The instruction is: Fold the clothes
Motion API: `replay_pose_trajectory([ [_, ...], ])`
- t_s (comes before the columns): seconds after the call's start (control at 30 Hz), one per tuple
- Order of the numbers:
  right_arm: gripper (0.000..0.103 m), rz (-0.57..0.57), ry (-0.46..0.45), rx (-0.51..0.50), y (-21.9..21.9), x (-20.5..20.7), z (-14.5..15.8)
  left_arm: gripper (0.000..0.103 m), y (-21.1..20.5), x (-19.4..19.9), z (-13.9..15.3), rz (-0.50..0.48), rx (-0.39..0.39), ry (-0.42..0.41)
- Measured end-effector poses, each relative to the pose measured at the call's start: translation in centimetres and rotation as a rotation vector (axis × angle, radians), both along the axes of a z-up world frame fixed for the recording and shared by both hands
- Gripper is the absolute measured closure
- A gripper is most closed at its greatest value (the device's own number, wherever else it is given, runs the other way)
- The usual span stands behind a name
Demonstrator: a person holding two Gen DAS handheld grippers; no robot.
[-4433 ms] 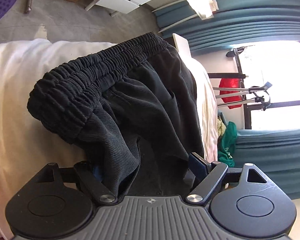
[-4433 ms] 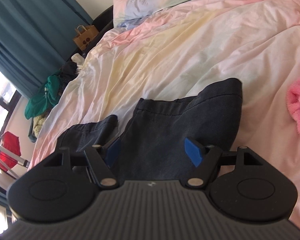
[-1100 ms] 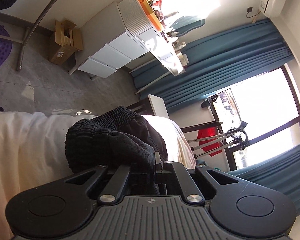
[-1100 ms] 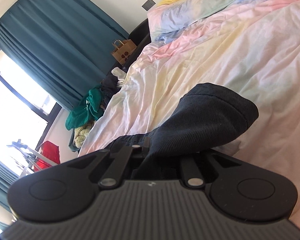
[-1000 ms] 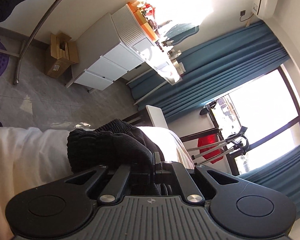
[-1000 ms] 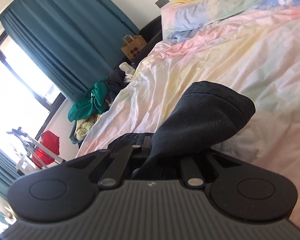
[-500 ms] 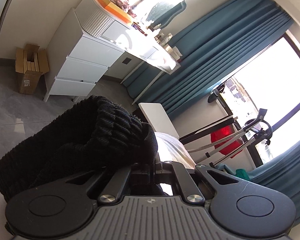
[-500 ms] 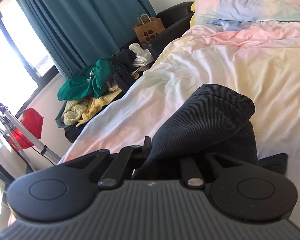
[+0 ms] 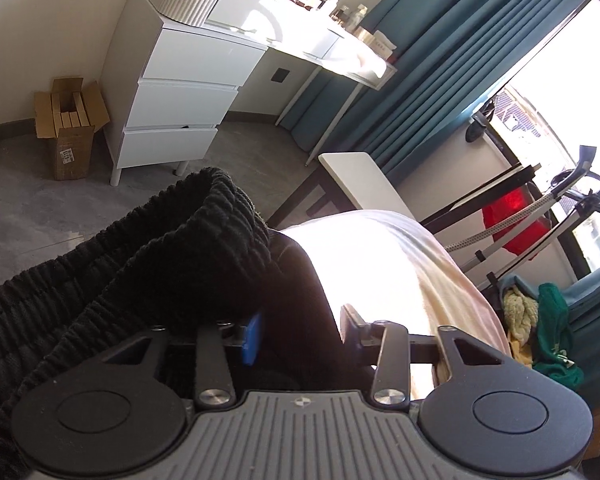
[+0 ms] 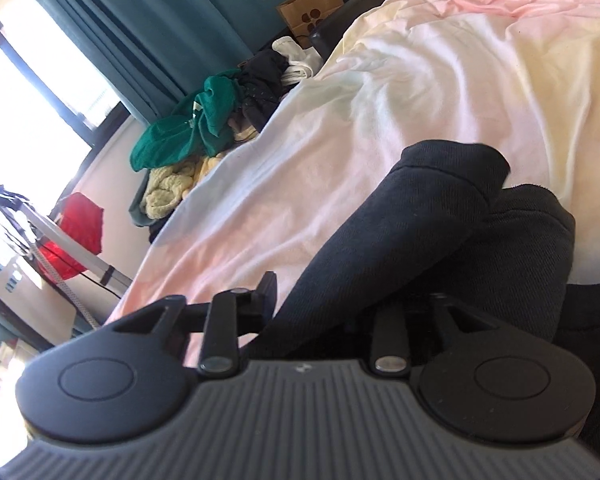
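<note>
The black shorts (image 9: 148, 272) lie on the bed (image 10: 400, 112), bunched in front of both grippers: the ribbed elastic waistband (image 9: 220, 216) humps up right before the left gripper (image 9: 300, 334), and a leg hem (image 10: 452, 172) stands in a rounded fold before the right gripper (image 10: 336, 300). The left fingers stand wide apart, a blue pad (image 9: 253, 338) and the other finger both clear, with dark cloth lying between them but not pinched. On the right, one finger (image 10: 269, 292) is clear of the cloth and set well out, so I judge those fingers parted too; the other is hidden under the fabric, and I cannot tell whether any cloth catches on it

The risks as I judge them:
- Loose cloth draped over the finger linkages could snag and drag the fold askew if either gripper pulls away
- The thick waistband is springy and piled high, so it could roll back and undo the layers
- The hem roll sits unflattened; it may flop open to one side
- The shorts lie close to the bed's edge in the left view, above the floor (image 9: 32, 208), so a tug that way could slide them off
</note>
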State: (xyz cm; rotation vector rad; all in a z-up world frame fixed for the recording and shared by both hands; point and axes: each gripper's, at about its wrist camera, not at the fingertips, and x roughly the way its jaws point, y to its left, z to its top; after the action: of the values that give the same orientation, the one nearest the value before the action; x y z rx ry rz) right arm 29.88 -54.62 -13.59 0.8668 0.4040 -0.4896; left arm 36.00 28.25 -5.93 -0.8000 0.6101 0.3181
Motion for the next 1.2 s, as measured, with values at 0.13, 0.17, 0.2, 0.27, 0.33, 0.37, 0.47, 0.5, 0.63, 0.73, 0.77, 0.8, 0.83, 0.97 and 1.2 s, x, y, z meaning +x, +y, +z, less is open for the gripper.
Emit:
replay_pose_trajectory([
  [0.13,0.039,0.008,-0.068,0.028,-0.1,-5.4,1.1,0.030,-0.1,-6.7,2.5,-0.039,-0.066,-0.088],
  [0.17,0.039,0.009,-0.085,0.035,-0.1,-6.7,1.4,0.026,-0.1,-8.5,3.1,-0.047,-0.083,-0.111],
  [0.2,0.039,0.011,-0.102,0.042,-0.1,-8.1,1.7,0.023,-0.1,-10.2,3.8,-0.056,-0.099,-0.134],
  [0.27,0.039,0.004,-0.130,0.088,-0.1,-10.9,1.8,0.022,-0.2,-13.6,4.2,-0.058,-0.129,-0.151],
  [0.33,0.039,-0.005,-0.134,0.147,0.0,-13.3,1.4,0.020,-0.3,-16.9,4.2,-0.049,-0.161,-0.154],
  [0.37,0.039,-0.008,-0.128,0.173,0.2,-14.4,1.2,0.020,-0.2,-18.3,3.8,-0.037,-0.184,-0.149],
  [0.47,0.039,0.026,-0.108,0.199,0.5,-16.6,0.5,0.020,0.2,-21.5,1.7,-0.026,-0.264,-0.136],
  [0.5,0.039,0.042,-0.101,0.201,0.6,-17.2,0.3,0.020,0.4,-22.2,0.8,-0.020,-0.290,-0.124],
  [0.63,0.040,0.075,-0.147,0.297,0.5,-19.2,-1.1,0.020,1.7,-23.3,-1.5,-0.020,-0.397,-0.085],
  [0.73,0.040,0.097,-0.190,0.411,0.7,-18.8,-2.4,0.020,2.4,-22.5,-3.1,0.002,-0.440,-0.078],
  [0.77,0.040,0.103,-0.191,0.425,0.9,-18.3,-2.7,0.020,2.6,-22.0,-3.9,0.007,-0.439,-0.072],
  [0.8,0.040,0.105,-0.178,0.424,1.0,-17.7,-3.0,0.021,2.9,-21.5,-4.7,0.012,-0.437,-0.066],
  [0.83,0.040,0.104,-0.165,0.423,1.1,-16.9,-3.4,0.023,3.0,-20.9,-5.5,0.016,-0.436,-0.060],
  [0.97,0.040,0.054,-0.187,0.449,1.4,-14.5,-5.1,0.034,4.0,-19.1,-8.1,0.026,-0.480,-0.077],
  [1.2,0.040,0.032,-0.174,0.219,1.7,-10.6,-5.0,0.034,5.9,-16.9,-10.3,0.016,-0.513,-0.134],
])
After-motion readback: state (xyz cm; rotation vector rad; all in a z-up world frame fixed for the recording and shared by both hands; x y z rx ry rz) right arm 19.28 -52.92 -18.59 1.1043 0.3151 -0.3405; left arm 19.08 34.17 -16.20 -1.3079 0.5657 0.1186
